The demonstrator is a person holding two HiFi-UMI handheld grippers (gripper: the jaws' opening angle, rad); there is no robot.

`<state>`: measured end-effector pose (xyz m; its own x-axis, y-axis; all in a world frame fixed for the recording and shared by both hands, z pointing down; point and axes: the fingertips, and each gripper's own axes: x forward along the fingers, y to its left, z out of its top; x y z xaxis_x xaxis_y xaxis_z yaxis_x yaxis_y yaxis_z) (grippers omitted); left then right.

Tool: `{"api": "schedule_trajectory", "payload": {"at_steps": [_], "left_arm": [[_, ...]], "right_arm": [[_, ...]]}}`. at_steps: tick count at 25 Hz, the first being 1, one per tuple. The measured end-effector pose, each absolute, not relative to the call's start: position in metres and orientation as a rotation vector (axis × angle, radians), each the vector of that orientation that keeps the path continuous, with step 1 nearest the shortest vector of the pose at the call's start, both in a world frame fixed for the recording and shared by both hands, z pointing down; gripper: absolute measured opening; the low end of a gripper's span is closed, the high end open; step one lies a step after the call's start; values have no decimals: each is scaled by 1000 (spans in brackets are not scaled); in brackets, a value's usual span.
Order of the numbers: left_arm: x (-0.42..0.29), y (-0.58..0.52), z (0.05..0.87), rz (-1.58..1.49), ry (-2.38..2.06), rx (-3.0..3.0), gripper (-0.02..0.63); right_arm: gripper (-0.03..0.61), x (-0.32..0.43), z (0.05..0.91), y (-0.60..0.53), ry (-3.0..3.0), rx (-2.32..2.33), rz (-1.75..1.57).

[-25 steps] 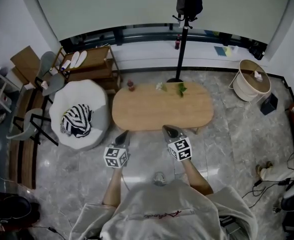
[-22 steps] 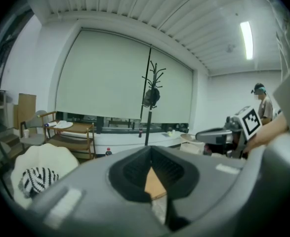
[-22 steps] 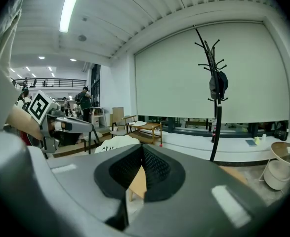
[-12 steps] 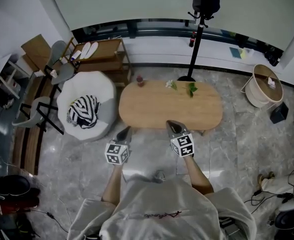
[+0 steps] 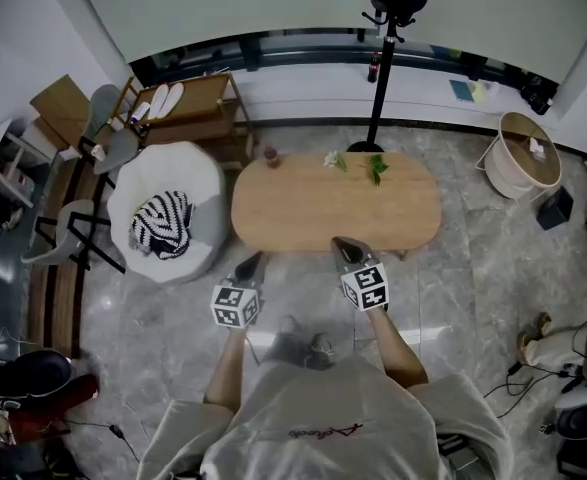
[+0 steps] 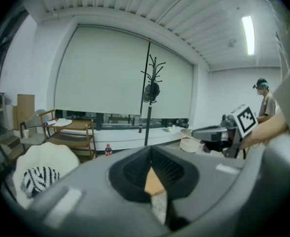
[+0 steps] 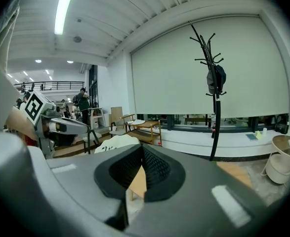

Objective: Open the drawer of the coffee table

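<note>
Both grippers have crept a shade nearer the table's near edge over the last second, and the head view has drifted a little with them. At the far left sits a white armchair [image 5: 158, 183] with a striped cushion [image 5: 161, 225] on it. Next comes the left gripper [image 5: 253, 261], its jaws pressed together on nothing and its tip just beside the near-left corner of the oval coffee table [image 5: 313, 208]. The right gripper [image 5: 341, 245] is likewise closed and empty, and its tip overlaps the table's near edge in the head view. Whether either one touches the wood cannot be told. A round basket [image 5: 526, 153] stands well off to the right.

The drawer shows in no view; it presumably lies under the top. The step in hand looks like the approach, with nothing grasped yet. The next move likely calls for dropping a gripper below the top, parting its jaws, finding the drawer's front or handle, and pulling it toward the person.
</note>
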<state>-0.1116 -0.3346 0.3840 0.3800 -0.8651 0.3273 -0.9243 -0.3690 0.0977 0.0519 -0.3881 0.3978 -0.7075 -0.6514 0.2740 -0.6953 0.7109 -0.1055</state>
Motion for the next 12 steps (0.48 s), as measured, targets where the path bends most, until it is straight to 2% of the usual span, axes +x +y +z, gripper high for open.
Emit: {"api": "schedule_trajectory", "payload": {"at_steps": [12], "left_arm": [[-146,-386,408,294,-1500,2379,0]], "right_arm": [[6,25,419,-422,-2612,1116,337]]}}
